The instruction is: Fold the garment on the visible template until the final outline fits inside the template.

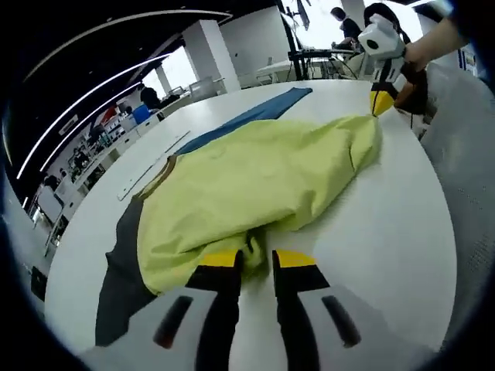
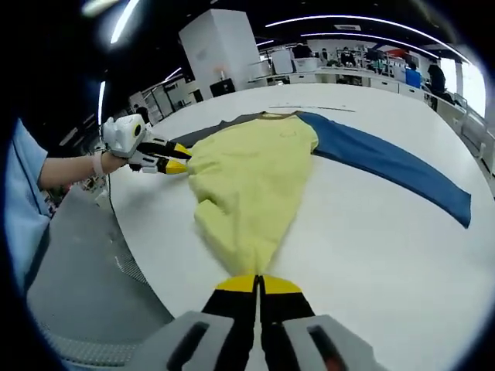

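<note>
Left gripper view first: the left gripper (image 1: 256, 263), black jaws with yellow tips, comes up from the bottom and its jaws are pinched on a bunched fold of the soft yellow-green fabric garment (image 1: 255, 182). That garment is spread over the round white table (image 1: 387, 232), lifted a bit between the two pinch points. It has a dark grey sleeve (image 1: 120, 278) trailing off on the left side of the view and a blue sleeve (image 1: 255, 114) stretching away toward the far edge. Up top right, the right gripper (image 1: 379, 104) is clamped on the far corner of the yellow cloth, with a person's hand (image 1: 421, 54) around its white body. There's a thin pale strip (image 1: 147, 174) lying flat on the table just beside the collar end. Background is an open office with desks and people, too small to say much.

Right gripper view: the right gripper (image 2: 258, 284) has its jaws nearly together, nipping the narrow near end of the yellow garment. The blue sleeve lies flat across the table to the right. On the left, the left gripper grips the cloth's side edge, held by a hand (image 2: 104, 162) with a light blue sleeve (image 2: 19, 201) behind it. I can't make out a template outline on the table.
</note>
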A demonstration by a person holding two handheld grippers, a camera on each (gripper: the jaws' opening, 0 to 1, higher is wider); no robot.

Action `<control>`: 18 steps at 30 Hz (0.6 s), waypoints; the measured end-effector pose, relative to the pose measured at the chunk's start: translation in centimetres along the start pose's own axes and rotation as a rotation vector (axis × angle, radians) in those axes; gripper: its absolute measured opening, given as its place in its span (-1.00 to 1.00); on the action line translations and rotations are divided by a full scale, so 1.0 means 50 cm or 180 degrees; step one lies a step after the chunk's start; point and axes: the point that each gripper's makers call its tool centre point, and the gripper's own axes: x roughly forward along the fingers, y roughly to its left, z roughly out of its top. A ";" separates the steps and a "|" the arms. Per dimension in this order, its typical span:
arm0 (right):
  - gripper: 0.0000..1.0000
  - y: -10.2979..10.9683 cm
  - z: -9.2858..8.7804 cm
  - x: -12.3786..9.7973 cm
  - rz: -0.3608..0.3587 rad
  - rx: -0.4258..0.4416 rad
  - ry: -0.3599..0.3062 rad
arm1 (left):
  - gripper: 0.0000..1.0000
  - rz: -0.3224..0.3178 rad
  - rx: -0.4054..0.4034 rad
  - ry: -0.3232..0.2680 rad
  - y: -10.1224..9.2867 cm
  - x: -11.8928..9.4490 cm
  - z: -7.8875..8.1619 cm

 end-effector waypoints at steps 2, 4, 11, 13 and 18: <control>-1.00 -0.003 0.001 0.000 0.0000 0.0010 -0.0007 | -0.82 0.0038 0.0086 0.0081 0.003 0.007 -0.008; -1.00 -0.004 0.002 -0.001 0.0000 0.0020 -0.0014 | -0.88 0.0103 0.0016 0.0087 0.014 0.008 -0.005; -1.00 -0.007 0.005 -0.001 -0.0006 0.0035 -0.0039 | -0.99 0.0142 -0.0030 0.0035 0.024 -0.011 0.011; -1.00 -0.008 0.007 -0.002 -0.0008 0.0046 -0.0058 | -0.99 0.0173 -0.0085 -0.0076 0.038 -0.029 0.030; -1.00 -0.015 0.015 -0.006 -0.0032 0.0063 -0.0108 | -0.99 0.0274 -0.0242 -0.0313 0.096 -0.070 0.087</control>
